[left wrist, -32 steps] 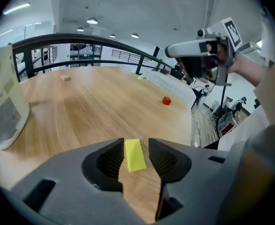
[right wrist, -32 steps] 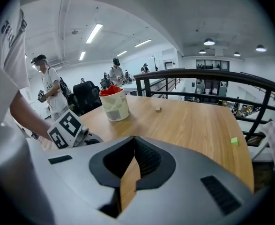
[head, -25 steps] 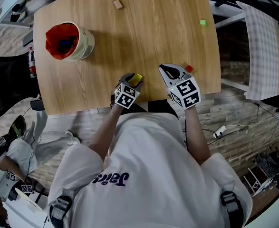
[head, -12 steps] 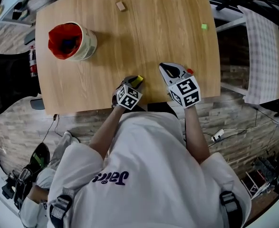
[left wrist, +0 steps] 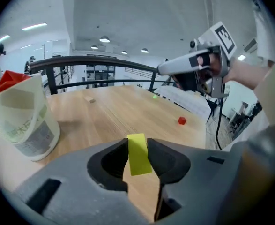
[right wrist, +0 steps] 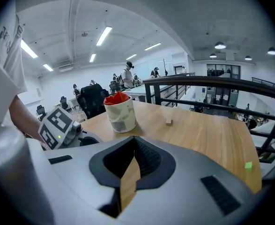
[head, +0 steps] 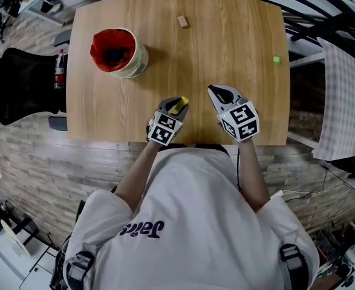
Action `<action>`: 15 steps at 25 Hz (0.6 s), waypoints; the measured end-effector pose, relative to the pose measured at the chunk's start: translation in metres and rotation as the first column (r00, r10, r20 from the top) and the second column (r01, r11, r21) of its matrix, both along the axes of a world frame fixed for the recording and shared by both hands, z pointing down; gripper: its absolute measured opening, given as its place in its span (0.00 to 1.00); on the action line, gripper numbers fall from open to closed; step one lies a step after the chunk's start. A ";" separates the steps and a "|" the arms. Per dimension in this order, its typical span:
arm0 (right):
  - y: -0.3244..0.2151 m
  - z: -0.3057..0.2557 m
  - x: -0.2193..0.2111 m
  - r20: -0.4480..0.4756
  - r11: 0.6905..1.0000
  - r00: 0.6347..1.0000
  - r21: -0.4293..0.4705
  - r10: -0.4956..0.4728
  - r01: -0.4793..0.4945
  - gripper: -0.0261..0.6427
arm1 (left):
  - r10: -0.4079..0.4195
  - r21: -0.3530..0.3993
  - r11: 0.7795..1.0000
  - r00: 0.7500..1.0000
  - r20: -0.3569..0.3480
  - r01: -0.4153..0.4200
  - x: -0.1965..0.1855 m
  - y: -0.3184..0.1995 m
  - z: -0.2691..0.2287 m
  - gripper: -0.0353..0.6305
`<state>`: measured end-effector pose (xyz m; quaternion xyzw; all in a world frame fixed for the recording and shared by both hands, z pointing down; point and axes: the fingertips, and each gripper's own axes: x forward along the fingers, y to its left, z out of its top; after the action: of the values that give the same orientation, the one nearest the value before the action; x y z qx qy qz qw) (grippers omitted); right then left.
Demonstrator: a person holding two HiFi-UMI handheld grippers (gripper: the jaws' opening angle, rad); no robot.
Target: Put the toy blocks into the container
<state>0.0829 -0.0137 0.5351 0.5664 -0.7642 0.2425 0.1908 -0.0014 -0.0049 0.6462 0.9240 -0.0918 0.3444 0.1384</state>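
My left gripper (head: 176, 106) is shut on a yellow block (left wrist: 137, 154); its jaws have just been closing on it, and it hangs above the wooden table (head: 225, 47) near the front edge. The container (head: 120, 52), a pale cup with a red lining, stands at the back left. My right gripper (head: 217, 92) is shut and empty, just right of the left one. A wooden block (head: 182, 21) lies at the far edge and a green block (head: 276, 59) at the right edge. A red block (left wrist: 182, 121) lies on the table below the right gripper.
The table's front edge runs just under both grippers, with brick-pattern floor beyond it. A black railing (right wrist: 212, 86) runs behind the table. A dark chair (head: 20, 77) stands off the table's left side.
The left jaws closed on the yellow block and lifted it off the table. The right gripper shifted slightly, and the red block beside it no longer shows in the head view.
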 end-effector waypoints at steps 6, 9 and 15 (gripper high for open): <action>-0.040 -0.014 -0.040 0.022 0.990 0.991 0.040 -0.133 0.132 0.06 | -0.162 0.065 0.984 0.983 -0.085 0.168 -0.041 -0.061 -0.057 0.26; -0.059 -0.017 -0.061 0.048 0.979 0.979 0.050 -0.200 0.198 0.06 | -0.214 0.112 0.968 0.972 -0.095 0.224 -0.067 -0.089 -0.079 0.26; -0.087 -0.026 -0.099 0.099 0.955 0.950 0.059 -0.297 0.292 0.06 | -0.277 0.173 0.941 0.956 -0.097 0.290 -0.110 -0.136 -0.113 0.25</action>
<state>-0.0163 -0.1008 0.5089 0.4364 -0.8543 0.2243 0.1713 -0.1113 -0.1409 0.5336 0.9217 -0.2505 0.2775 0.1030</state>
